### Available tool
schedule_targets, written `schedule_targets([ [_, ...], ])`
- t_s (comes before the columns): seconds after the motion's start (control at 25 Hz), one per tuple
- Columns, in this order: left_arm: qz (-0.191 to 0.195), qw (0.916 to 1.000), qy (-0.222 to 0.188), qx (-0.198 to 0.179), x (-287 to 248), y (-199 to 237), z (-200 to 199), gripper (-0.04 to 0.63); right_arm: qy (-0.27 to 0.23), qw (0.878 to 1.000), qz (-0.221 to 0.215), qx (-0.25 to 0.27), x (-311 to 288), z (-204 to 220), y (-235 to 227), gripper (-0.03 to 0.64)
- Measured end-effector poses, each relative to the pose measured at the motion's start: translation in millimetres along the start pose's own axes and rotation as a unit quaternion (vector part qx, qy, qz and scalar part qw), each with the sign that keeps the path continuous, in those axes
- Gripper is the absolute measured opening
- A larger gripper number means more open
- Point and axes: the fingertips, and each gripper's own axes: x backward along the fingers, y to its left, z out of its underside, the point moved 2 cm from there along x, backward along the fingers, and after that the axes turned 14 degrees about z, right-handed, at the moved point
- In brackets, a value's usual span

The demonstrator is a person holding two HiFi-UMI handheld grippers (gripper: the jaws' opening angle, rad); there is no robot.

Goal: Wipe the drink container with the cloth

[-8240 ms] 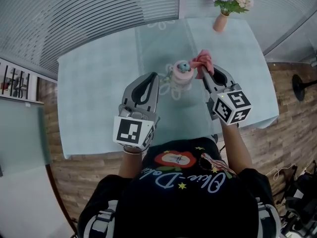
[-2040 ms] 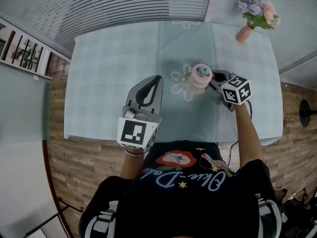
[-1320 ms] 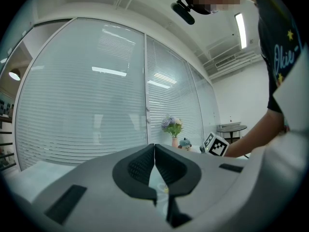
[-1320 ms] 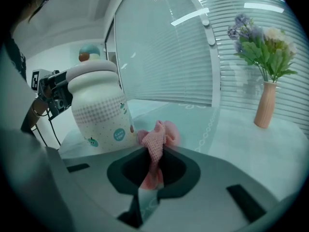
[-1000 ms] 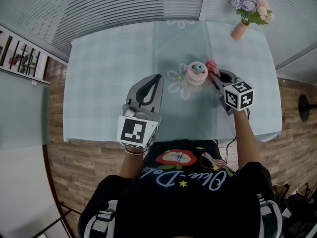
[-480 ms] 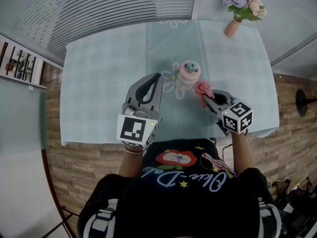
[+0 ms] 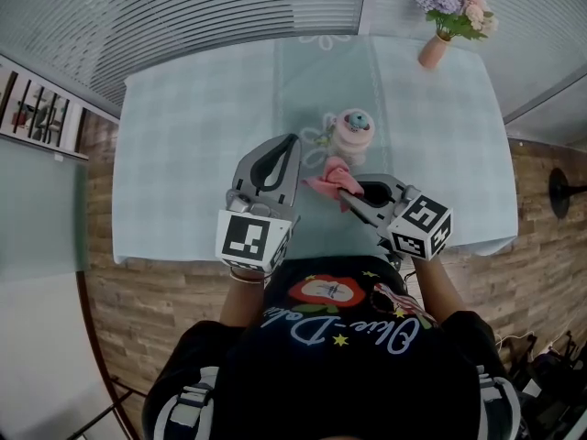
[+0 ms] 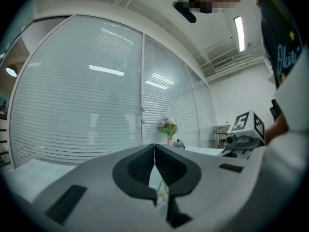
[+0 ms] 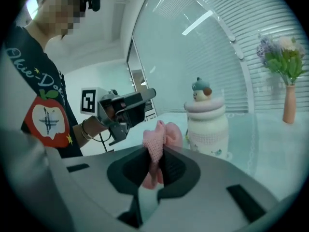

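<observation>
The drink container is a small white and pink bottle with a blue figure on its lid; it stands upright mid-table, and shows in the right gripper view too. A pink cloth is pinched in my right gripper, which is shut on it just in front of the bottle, apart from it. From the right gripper view the cloth bunches up between the jaws. My left gripper is held to the left of the cloth, jaws shut and holding nothing.
A pale checked tablecloth covers the table. A pink vase of flowers stands at the far right corner. Slatted blinds run behind the far edge. Wood floor lies to the right.
My right gripper has swung with the cloth from the bottle's right side round to its near side, moving left towards the left gripper. The left gripper has stayed put.
</observation>
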Motion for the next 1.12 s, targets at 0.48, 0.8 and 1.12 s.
schedule_targets([
  [0.48,0.004,1.0,-0.001,0.001,-1.5,2.5,1.2,0.005,-0.052,0.997,0.049,-0.029,-13.1,-45.2,-21.6,0.035],
  [0.8,0.004,1.0,0.001,-0.001,1.9,4.8,2.0,0.005,-0.052,0.995,0.065,-0.052,-17.2,-40.7,-26.8,0.035],
  [1.12,0.004,1.0,0.004,0.001,1.8,6.0,3.0,0.005,-0.04,0.994,0.073,-0.064,-22.3,-29.0,-31.4,0.035],
])
